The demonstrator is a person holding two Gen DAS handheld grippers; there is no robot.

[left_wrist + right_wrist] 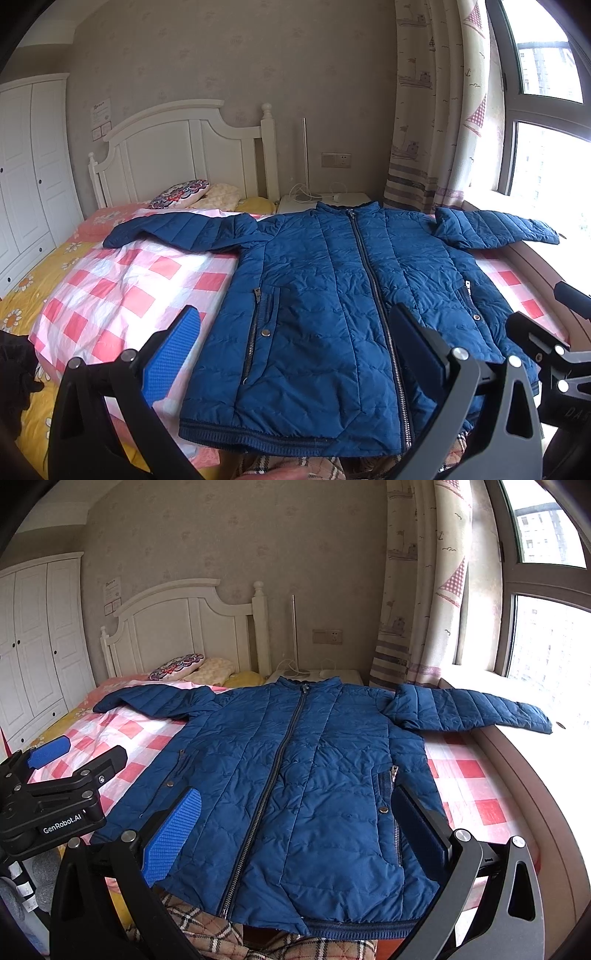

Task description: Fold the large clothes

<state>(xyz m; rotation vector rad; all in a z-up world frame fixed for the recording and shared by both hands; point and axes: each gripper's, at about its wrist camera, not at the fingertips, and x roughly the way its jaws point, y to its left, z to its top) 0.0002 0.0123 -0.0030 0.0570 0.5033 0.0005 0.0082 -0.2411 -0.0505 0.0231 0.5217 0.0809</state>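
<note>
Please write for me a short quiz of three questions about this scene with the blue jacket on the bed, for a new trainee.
1. True or false: the zip of the blue jacket is closed up to the collar.
2. The jacket's sleeves are: A) folded over the chest; B) spread out to both sides; C) tucked under the body.
3. Fill in: the left gripper and the right gripper are both ____, holding nothing.

Key
1. True.
2. B. One sleeve reaches toward the window ledge, the other lies over the checked sheet.
3. Open.
</note>
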